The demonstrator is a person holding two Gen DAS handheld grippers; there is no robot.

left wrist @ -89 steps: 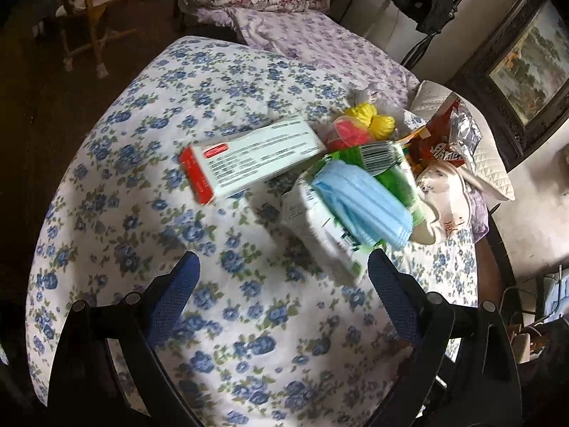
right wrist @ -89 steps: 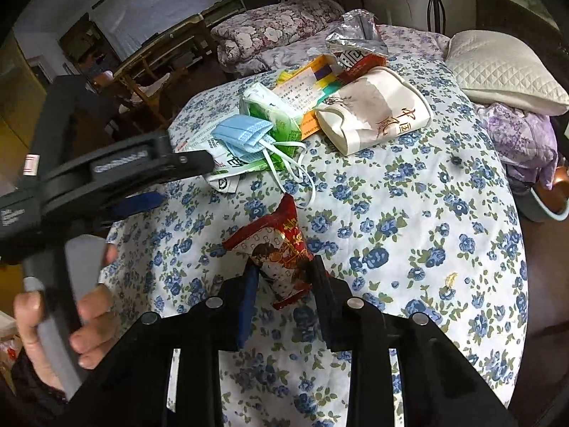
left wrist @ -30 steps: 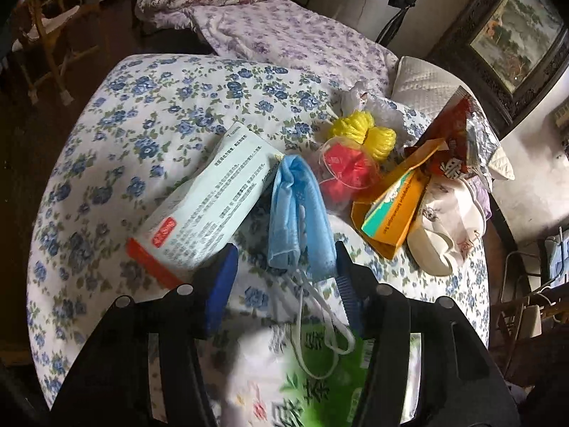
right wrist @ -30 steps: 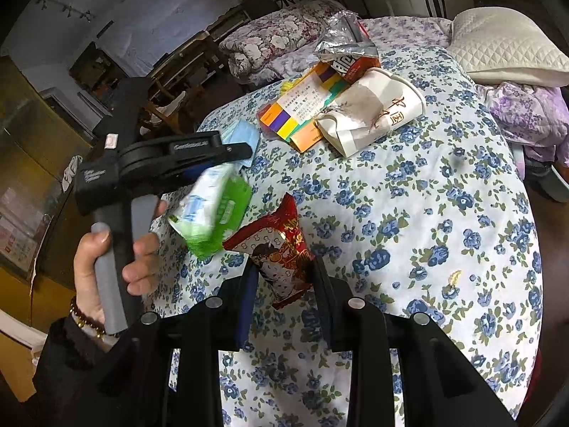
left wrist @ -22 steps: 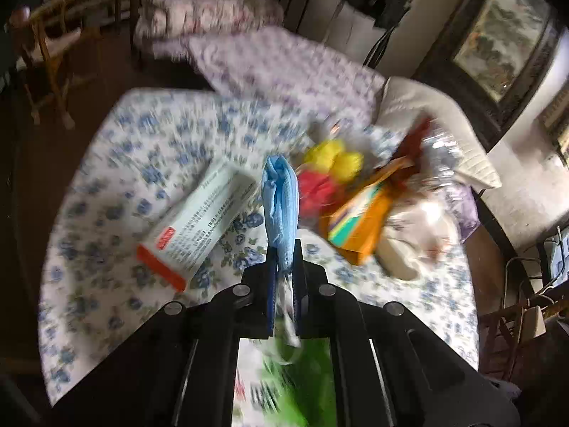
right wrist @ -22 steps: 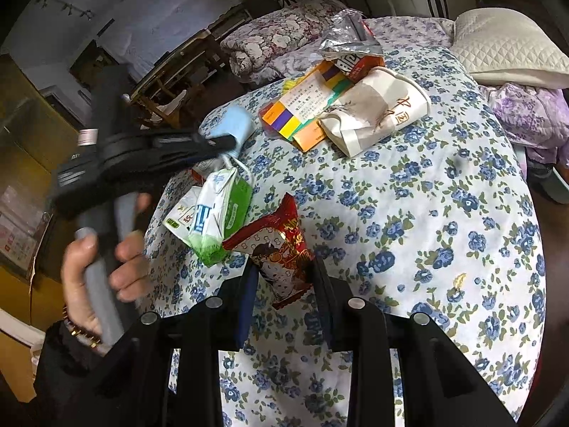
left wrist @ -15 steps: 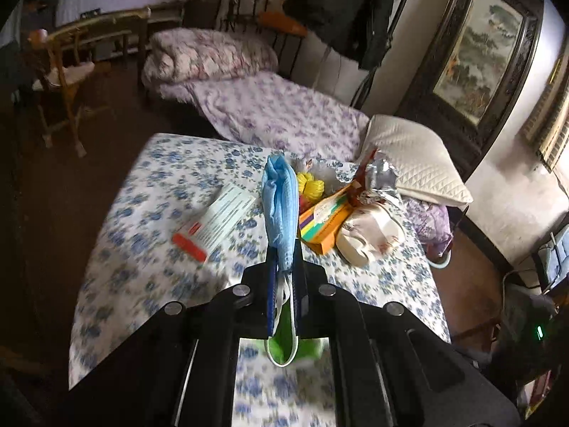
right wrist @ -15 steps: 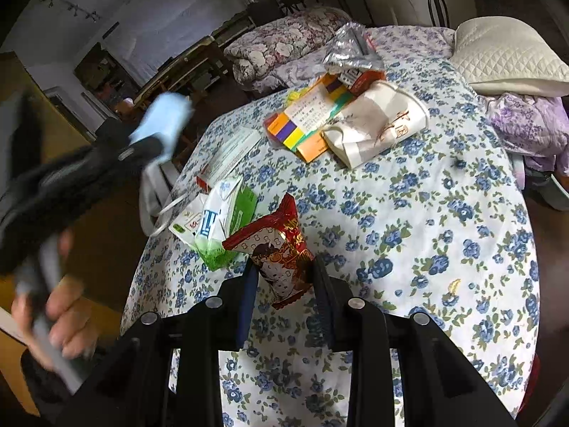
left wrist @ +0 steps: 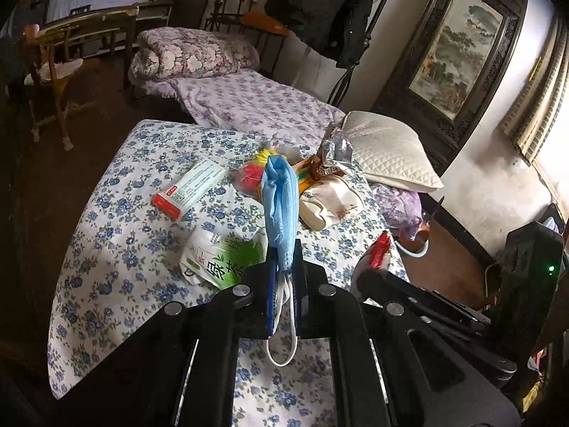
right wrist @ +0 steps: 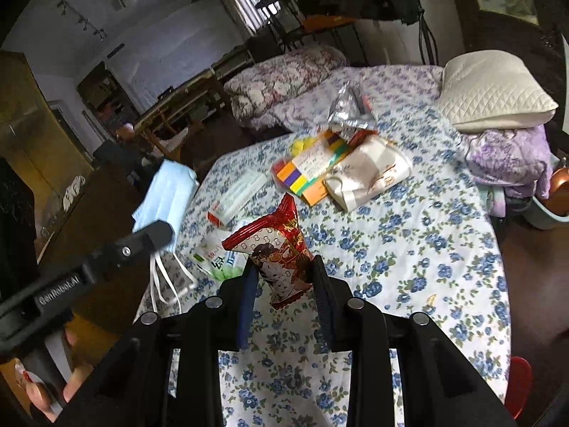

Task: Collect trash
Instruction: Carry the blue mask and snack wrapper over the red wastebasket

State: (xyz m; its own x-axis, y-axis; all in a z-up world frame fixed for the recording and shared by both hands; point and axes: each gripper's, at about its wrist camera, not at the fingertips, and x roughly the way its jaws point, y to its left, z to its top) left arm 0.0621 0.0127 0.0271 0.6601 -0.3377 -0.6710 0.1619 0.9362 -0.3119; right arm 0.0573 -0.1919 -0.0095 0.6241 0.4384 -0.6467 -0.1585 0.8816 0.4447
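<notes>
My left gripper (left wrist: pixel 283 267) is shut on a blue face mask (left wrist: pixel 281 199) that stands up out of the jaws, its white ear loops (left wrist: pixel 284 323) dangling below. The same mask (right wrist: pixel 165 192) shows at the left of the right wrist view, held off the table's left edge. My right gripper (right wrist: pixel 282 274) is shut on a red snack wrapper (right wrist: pixel 279 252) lifted above the floral tablecloth (right wrist: pixel 409 249). A green and white packet (left wrist: pixel 220 259) lies on the cloth below the mask.
Farther back on the table lie a white box with a red end (left wrist: pixel 190 188), a red and yellow bundle (left wrist: pixel 254 170), a colourful orange box (right wrist: pixel 313 167), a crumpled paper cup (right wrist: pixel 370 174) and a silver foil wrapper (right wrist: pixel 348 110). Beyond stand a bed, a white pillow (left wrist: pixel 387 153) and chairs.
My left gripper closed on the blue mask and lifted it up and back from the table; the green packet stayed on the cloth. The right gripper rose a little with the red wrapper.
</notes>
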